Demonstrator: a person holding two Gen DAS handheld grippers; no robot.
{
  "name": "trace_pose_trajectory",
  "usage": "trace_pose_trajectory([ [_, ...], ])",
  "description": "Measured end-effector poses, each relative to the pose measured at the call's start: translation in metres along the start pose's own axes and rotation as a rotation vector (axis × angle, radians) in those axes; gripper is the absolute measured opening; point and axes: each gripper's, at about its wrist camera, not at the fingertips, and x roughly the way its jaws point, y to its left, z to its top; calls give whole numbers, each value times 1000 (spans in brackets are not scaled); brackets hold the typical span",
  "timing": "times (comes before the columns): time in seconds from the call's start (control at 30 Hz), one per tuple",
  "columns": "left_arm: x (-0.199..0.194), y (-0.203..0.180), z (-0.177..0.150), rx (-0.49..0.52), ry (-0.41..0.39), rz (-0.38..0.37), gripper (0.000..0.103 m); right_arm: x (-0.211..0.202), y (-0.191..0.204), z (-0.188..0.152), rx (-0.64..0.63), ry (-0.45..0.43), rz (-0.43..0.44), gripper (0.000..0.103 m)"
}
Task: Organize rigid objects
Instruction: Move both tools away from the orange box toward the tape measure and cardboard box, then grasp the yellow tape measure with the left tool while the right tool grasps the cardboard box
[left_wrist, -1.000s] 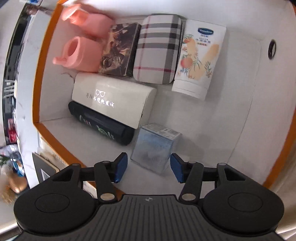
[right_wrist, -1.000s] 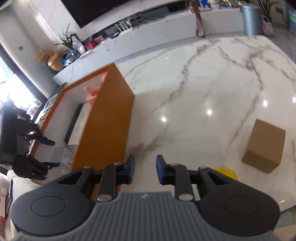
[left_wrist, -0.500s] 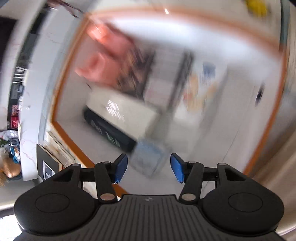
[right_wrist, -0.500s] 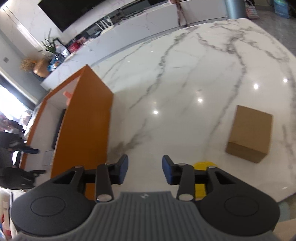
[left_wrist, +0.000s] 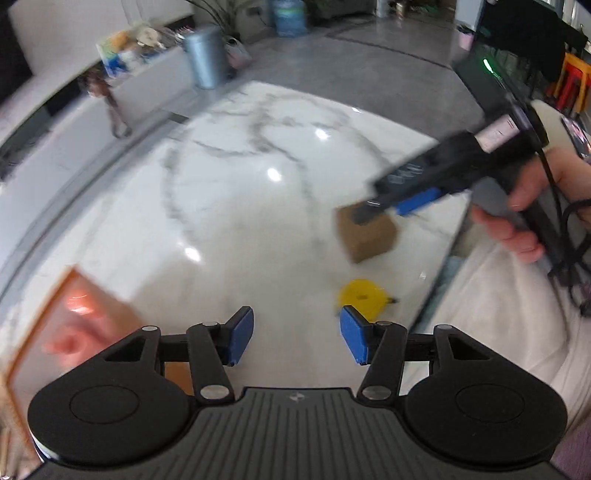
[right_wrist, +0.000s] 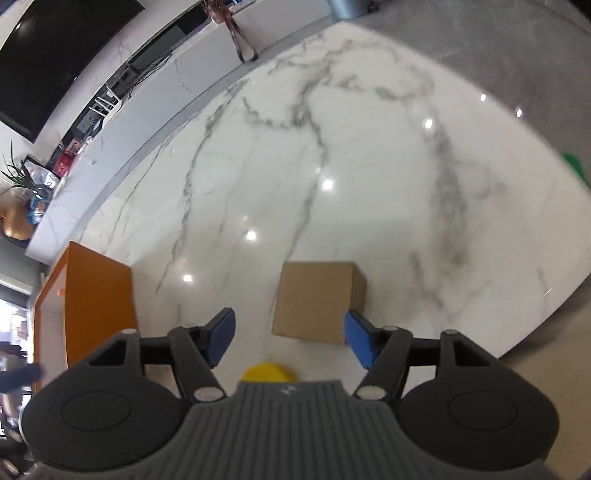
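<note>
A brown cardboard box (right_wrist: 314, 299) sits on the white marble table (right_wrist: 369, 166); it also shows in the left wrist view (left_wrist: 369, 234). My right gripper (right_wrist: 290, 334) is open, its fingers just short of the box on either side; from the left wrist view it (left_wrist: 391, 206) hovers over the box. A yellow round object (left_wrist: 364, 297) lies near the table's front edge, partly hidden under my right gripper (right_wrist: 267, 371). My left gripper (left_wrist: 297, 339) is open and empty over the table. The orange storage bin (right_wrist: 98, 291) stands at the left, with pink items (left_wrist: 79, 325) inside, blurred.
A long white counter (right_wrist: 155, 96) with clutter runs behind the table. A grey bin (left_wrist: 205, 61) stands beyond it. The table's right edge (right_wrist: 554, 306) curves close to the box.
My left gripper has swung up and away from the bin's inside, out over the table. My right gripper has opened wider and moved right, up to the cardboard box.
</note>
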Motion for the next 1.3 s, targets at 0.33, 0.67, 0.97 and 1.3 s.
trace_pose_trajectory([
  [0.33,88,-33,3,-458,109,-25,77,4,-16,4,80,-65,-4,68],
  [0.67,108,-49,-6,-568,154,90,81,20,-14,6,13,-20,-30,68],
  [0.97,121,-50,-8,-595,150,138,76,43,1,4,-102,54,-86,69],
  [1.3,118,-45,-12,-594,138,161,61,48,1,4,-113,63,-114,64],
])
